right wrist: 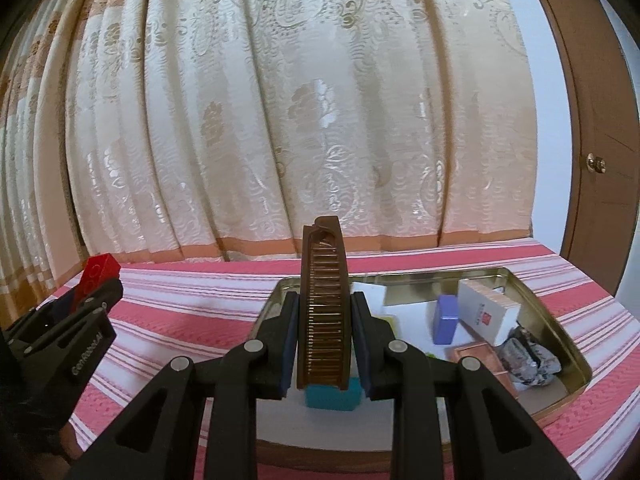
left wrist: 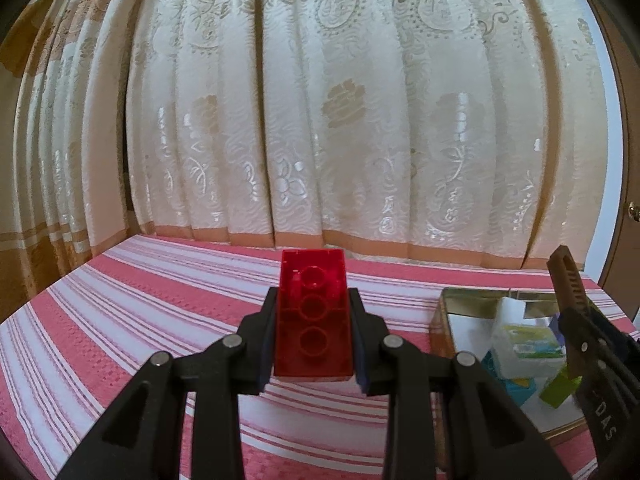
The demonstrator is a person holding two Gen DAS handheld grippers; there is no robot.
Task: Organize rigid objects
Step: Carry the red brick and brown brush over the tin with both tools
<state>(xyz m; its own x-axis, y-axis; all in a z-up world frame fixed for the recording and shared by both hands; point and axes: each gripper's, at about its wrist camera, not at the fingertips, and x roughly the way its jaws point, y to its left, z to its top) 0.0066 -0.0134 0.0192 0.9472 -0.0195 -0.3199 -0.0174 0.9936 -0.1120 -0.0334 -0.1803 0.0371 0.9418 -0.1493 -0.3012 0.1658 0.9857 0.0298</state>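
Observation:
My left gripper [left wrist: 313, 304] is shut on a clear red building brick [left wrist: 314, 312], held above the striped cloth with its hollow underside facing the camera. My right gripper [right wrist: 325, 308] is shut on a brown comb [right wrist: 323, 304] that stands on end between the pads, teeth toward the camera, over the near left part of a metal tin [right wrist: 560, 320]. From the right wrist view the left gripper [right wrist: 86, 290] and the red brick [right wrist: 96, 276] show at the far left. The left wrist view catches the comb [left wrist: 568, 280] at the right edge.
The open metal tin [left wrist: 444, 312] holds a white box [right wrist: 486, 310], a purple block [right wrist: 445, 318], a teal block [right wrist: 332, 398], a copper-coloured piece [right wrist: 480, 356] and a crumpled wrapper [right wrist: 528, 356]. A red and white striped cloth [left wrist: 140, 300] covers the surface. Patterned curtains [left wrist: 320, 100] hang behind; a brown door [right wrist: 600, 140] stands right.

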